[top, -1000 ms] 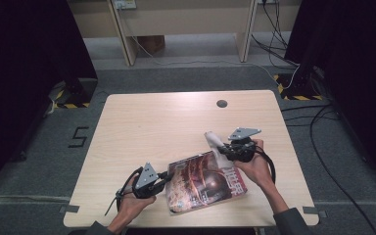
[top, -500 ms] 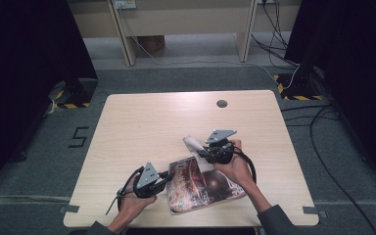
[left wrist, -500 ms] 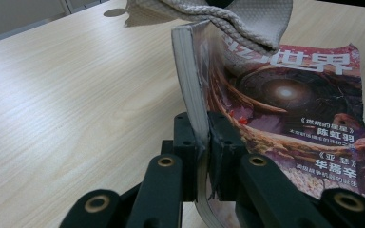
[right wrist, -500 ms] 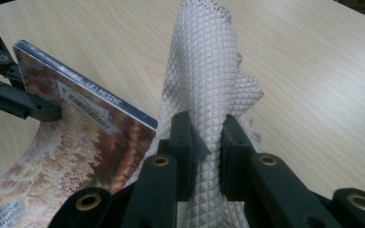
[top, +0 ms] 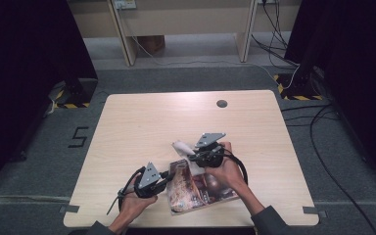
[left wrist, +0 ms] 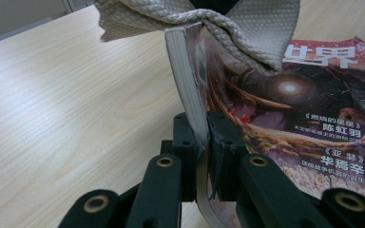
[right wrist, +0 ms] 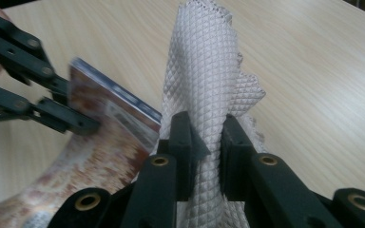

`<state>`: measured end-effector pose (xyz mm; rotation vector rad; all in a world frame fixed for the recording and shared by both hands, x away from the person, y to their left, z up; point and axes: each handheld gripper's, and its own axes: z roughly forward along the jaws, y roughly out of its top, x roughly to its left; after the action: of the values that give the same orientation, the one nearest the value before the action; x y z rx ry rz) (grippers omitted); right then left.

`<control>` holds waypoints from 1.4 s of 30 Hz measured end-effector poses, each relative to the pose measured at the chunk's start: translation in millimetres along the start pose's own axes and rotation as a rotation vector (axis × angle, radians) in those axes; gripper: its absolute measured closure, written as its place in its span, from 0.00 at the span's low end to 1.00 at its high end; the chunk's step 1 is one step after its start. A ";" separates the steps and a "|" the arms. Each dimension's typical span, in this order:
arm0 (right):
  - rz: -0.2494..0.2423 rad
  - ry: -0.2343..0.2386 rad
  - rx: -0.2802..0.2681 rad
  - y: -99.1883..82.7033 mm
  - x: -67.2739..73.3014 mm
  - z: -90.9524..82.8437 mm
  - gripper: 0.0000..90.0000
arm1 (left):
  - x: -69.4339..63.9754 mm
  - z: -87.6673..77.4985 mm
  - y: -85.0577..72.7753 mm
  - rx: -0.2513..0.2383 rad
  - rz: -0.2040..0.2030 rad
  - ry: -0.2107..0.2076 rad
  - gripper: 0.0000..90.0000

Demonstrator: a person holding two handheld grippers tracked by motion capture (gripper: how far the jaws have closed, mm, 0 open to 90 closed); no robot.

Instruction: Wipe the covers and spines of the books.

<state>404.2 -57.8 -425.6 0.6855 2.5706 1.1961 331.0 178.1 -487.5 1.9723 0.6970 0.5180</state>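
Wooden table: one magazine, one cloth, two grippers.

My left gripper sits low near the table's front edge, jaws clamped tight. My right gripper is angled toward it, jaws pinched, forearms converging.

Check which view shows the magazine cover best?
Left gripper view: the magazine cover art and printed text read clearly, its spine edge clamped in the left tool. The high view shows the magazine small, partly under the right hand. The right gripper view catches a blurred corner of it beside the cloth.
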 end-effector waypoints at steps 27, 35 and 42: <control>-0.035 0.055 -0.005 19.7 23.2 2.1 0.87 | -3.7 -1.9 2.3 -0.003 0.041 0.013 0.90; -0.056 0.087 -0.017 23.9 29.7 4.2 0.87 | -3.9 -1.3 2.4 0.001 0.047 0.014 0.90; -0.009 0.060 0.009 17.8 17.1 2.6 0.87 | -3.3 -0.8 2.7 0.002 0.047 0.016 0.89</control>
<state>396.1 -37.6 -413.7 0.6482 2.6262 1.2210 328.8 175.4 -484.9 1.9921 0.6627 0.5618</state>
